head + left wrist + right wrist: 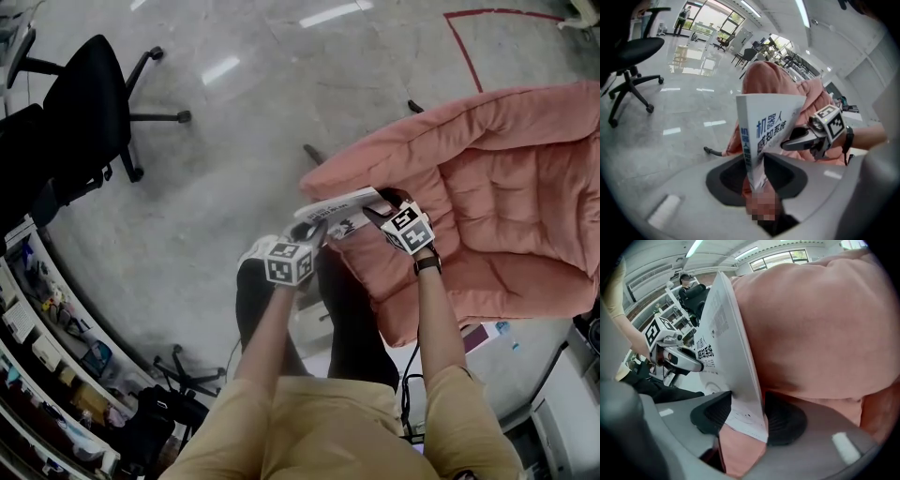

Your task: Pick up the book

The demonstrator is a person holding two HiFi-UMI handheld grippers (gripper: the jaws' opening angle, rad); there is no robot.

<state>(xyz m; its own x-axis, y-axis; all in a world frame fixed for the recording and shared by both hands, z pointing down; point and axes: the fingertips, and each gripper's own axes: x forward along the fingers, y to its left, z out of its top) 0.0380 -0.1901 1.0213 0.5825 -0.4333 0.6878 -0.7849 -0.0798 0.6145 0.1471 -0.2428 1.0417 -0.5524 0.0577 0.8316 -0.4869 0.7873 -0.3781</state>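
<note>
A thin white book (pixel 342 208) with blue and black print is held over the front edge of a pink padded armchair (pixel 506 187). My left gripper (pixel 314 230) grips its near left end, and my right gripper (pixel 375 214) grips its right end. In the left gripper view the book (pixel 768 126) stands edge-on between the pads of the left gripper (pixel 757 180), with the right gripper (pixel 815 133) behind it. In the right gripper view the book (pixel 726 343) is wedged between the pads of the right gripper (pixel 747 416), beside the chair's cushion (pixel 811 324); the left gripper (pixel 675 352) shows beyond.
A black office chair (pixel 84 103) stands on the grey floor at the far left. Shelves with small items (pixel 47 319) line the lower left. A red tape line (pixel 464 47) marks the floor behind the armchair. Papers (pixel 483 333) lie under it.
</note>
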